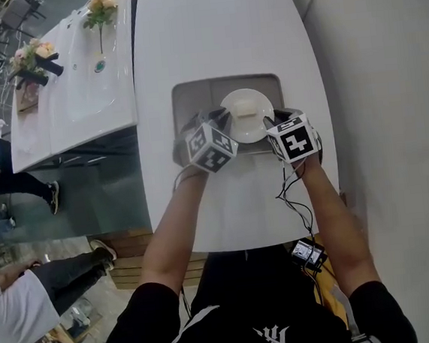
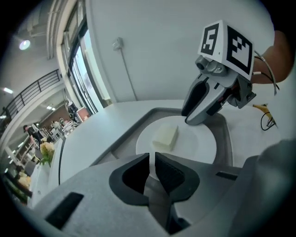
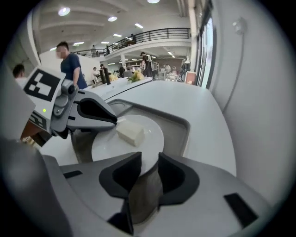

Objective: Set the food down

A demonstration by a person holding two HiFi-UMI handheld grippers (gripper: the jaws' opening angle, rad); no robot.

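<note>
A pale block of food lies on a round white plate. The plate rests in a grey tray on the white table. My left gripper is at the plate's left rim. In the left gripper view, my left gripper has its jaws nearly together on a thin sliver of the plate. My right gripper is at the right rim. In the right gripper view, my right gripper has the edge of the plate in a wide gap, and the pads do not touch it.
The tray's raised rim surrounds the plate. A second white table with flowers stands to the left across a gap, and people are beyond it. A wall runs close along the right. Cables hang by my right forearm.
</note>
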